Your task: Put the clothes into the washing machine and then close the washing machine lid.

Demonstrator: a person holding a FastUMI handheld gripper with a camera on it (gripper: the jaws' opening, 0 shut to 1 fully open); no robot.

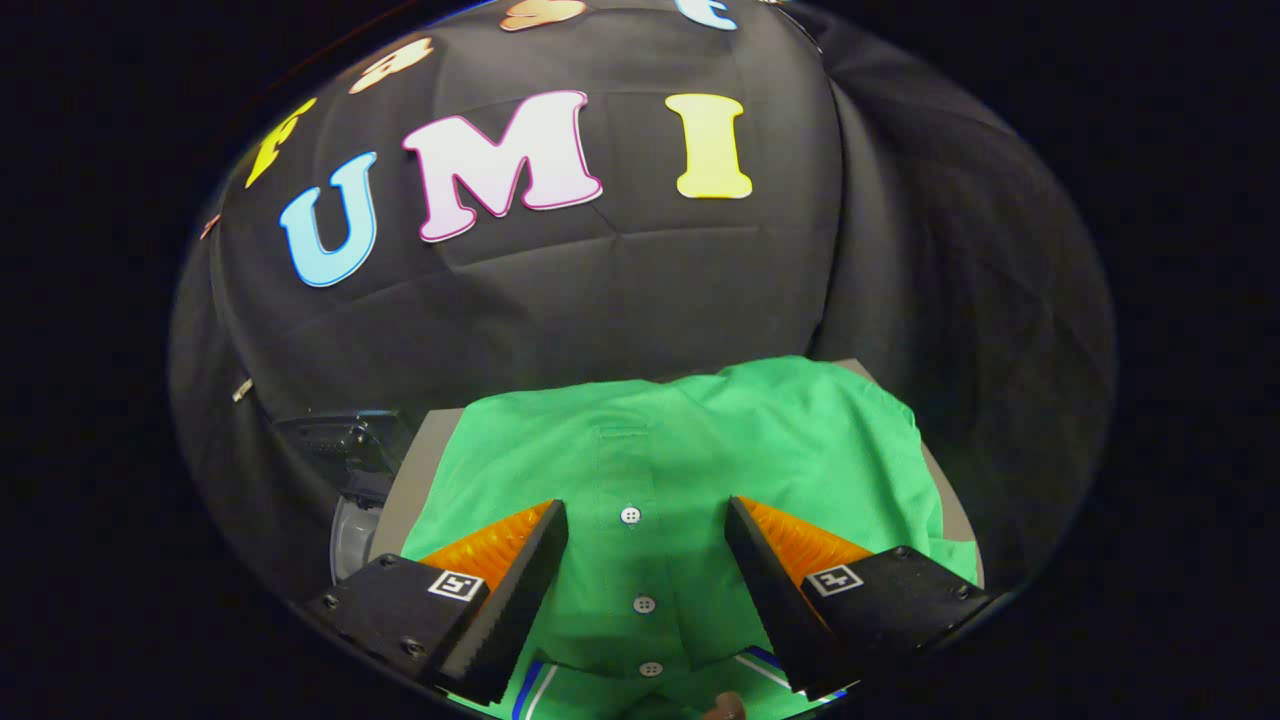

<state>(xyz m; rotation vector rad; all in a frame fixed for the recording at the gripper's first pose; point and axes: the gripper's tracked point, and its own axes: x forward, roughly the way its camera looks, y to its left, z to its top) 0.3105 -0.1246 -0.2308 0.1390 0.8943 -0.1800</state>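
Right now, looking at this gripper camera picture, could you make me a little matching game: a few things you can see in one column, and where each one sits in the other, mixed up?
Things:
1. green shirt
2. white buttons
3. gripper
4. grey machine part

Places or states:
A. in a row between the two fingers
B. open, fingers spread above the cloth
C. spread over a grey surface
D. beside the surface, past the shirt's edge, by the booth wall

Pairs: 1-C, 2-A, 3-B, 4-D
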